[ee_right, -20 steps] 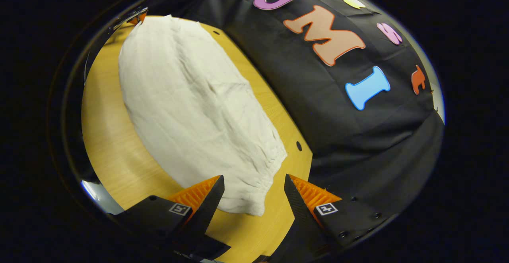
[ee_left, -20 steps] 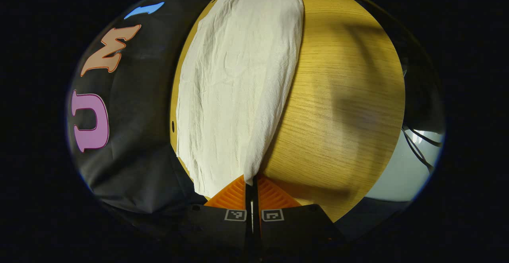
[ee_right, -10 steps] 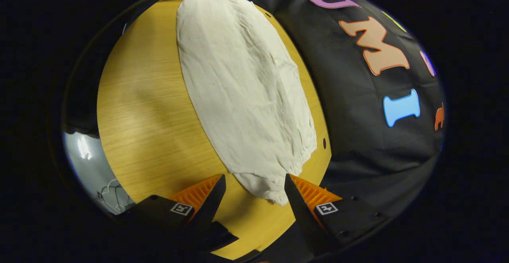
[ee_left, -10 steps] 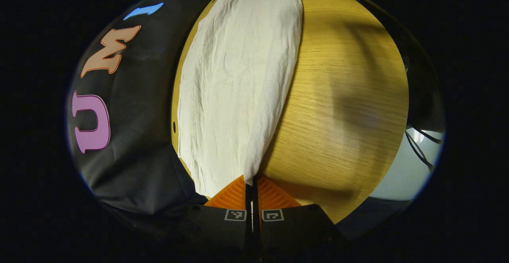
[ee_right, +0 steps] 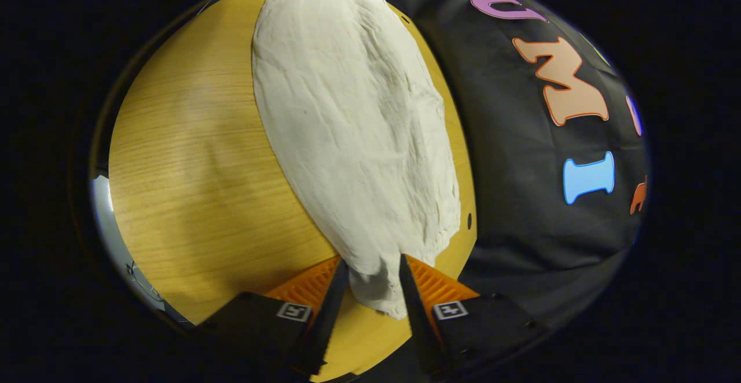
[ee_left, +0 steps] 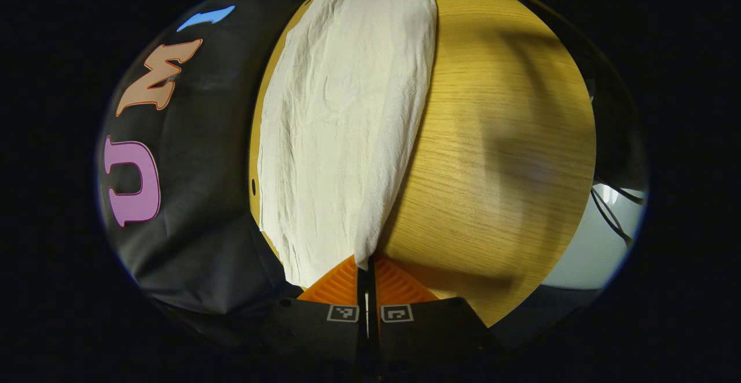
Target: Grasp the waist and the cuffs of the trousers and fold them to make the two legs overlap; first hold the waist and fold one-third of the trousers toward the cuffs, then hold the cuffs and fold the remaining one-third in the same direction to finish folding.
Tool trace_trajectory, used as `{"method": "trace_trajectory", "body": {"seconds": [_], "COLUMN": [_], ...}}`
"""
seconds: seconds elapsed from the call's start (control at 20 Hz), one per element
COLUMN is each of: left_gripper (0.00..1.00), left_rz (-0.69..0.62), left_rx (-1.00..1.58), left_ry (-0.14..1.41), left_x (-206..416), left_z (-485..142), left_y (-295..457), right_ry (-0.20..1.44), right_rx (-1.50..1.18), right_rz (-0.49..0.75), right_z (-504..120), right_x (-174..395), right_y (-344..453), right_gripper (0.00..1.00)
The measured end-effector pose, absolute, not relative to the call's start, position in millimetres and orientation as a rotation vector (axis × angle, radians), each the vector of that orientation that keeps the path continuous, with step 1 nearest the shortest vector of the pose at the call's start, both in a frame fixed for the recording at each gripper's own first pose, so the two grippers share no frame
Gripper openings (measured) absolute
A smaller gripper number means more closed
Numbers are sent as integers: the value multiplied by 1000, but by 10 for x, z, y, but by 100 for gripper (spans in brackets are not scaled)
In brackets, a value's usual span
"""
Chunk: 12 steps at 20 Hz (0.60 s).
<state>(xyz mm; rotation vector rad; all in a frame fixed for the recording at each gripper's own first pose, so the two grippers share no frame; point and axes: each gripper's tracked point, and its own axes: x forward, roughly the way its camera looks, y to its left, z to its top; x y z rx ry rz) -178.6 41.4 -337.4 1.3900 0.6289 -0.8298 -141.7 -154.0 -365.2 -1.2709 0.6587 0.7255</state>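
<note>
The white trousers (ee_left: 341, 122) lie flat on the wooden tabletop (ee_left: 498, 140), long axis running straight away from both tools, close to the edge by the booth wall. The left tool (ee_left: 367, 267) is clenched on a corner of the cloth. The right tool (ee_right: 373, 270) (wider apart half a second ago) has narrowed around the near end, its fingers not yet pressing both sides.

No readable text (markers perhaps coded).

Both views face close along the trousers (ee_left: 341, 128) from opposite ends.
</note>
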Motion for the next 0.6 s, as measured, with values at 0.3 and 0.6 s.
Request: {"method": "trace_trajectory", "body": {"seconds": [0.3,0.6], "left_gripper": [0,0], "left_rz": [-756,-601], "left_rx": [1385,1337], "left_ry": [613,596], "left_x": [-1716,-1465], "left_z": [-3295,-2811], "left_y": [422,361], "right_ry": [723,605], "right_rx": [-1188,-1174], "right_rz": [673,619], "right_z": [-3628,-3154], "right_x": [-1436,-1151], "right_y": [-1582,-1570], "right_gripper": [8,8]}}
